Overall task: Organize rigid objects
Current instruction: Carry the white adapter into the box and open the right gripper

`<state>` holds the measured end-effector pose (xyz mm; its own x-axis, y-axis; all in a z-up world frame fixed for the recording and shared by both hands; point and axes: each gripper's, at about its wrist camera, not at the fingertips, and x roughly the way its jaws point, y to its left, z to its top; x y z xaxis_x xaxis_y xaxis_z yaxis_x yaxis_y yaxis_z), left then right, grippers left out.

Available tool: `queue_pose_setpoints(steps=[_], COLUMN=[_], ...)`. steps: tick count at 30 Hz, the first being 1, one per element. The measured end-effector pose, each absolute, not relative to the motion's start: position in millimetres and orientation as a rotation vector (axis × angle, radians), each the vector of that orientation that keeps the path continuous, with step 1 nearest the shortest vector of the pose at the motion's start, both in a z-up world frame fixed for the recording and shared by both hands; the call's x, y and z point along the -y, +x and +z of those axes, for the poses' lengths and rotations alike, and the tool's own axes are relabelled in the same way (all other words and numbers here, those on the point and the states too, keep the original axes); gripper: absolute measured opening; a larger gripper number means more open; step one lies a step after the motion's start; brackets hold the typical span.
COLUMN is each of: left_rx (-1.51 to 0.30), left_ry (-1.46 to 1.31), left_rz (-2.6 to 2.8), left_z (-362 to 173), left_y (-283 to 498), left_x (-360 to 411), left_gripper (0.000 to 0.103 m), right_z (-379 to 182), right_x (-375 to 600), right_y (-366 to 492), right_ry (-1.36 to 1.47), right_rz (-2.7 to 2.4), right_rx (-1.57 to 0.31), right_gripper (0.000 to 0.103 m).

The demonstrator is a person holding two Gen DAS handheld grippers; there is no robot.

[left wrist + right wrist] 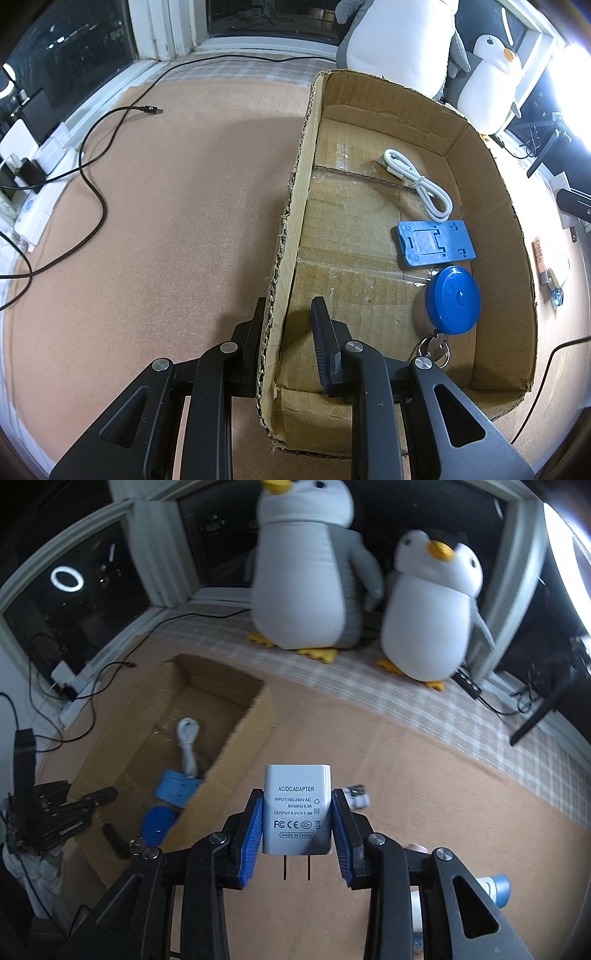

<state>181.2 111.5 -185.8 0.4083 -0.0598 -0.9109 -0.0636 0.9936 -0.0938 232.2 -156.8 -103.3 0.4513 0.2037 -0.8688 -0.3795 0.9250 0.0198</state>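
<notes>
A cardboard box point(291, 206) holds a white cable point(417, 181), a blue flat stand point(436, 243), a blue round case point(452, 299) and keys point(434, 349). My left gripper point(286, 325) straddles the box's left wall, one finger outside and one inside, with a gap on the inner side. My right gripper point(297, 812) is shut on a white AC/DC adapter point(295, 808), prongs toward the camera, held above the mat to the right of the box point(240, 734). The left gripper point(74, 808) shows at the box's near left.
Two plush penguins point(306, 572) stand at the back by the window. A black cable point(92, 173) and a power strip point(40, 195) lie at the left. A small white object point(356, 795) and a blue-capped tube point(495, 886) lie on the mat at the right.
</notes>
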Motion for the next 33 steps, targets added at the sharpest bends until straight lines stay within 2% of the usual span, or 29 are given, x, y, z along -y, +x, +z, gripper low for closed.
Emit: queue_pose_setpoints(steps=[16, 33], left_rx=[-1.15, -1.148], left_ry=[-0.125, -0.13], left_rz=[-0.001, -0.003], left_z=[-185, -186], left_y=[182, 183], left_x=[-113, -114], left_gripper=[0.021, 0.021], right_z=[-97, -145], right_x=[60, -2], right_y=[213, 221], right_ry=[-0.261, -0.274], right_rz=[0.558, 0.644], right_rx=[-1.011, -1.105], right_gripper=[0.032, 0.032])
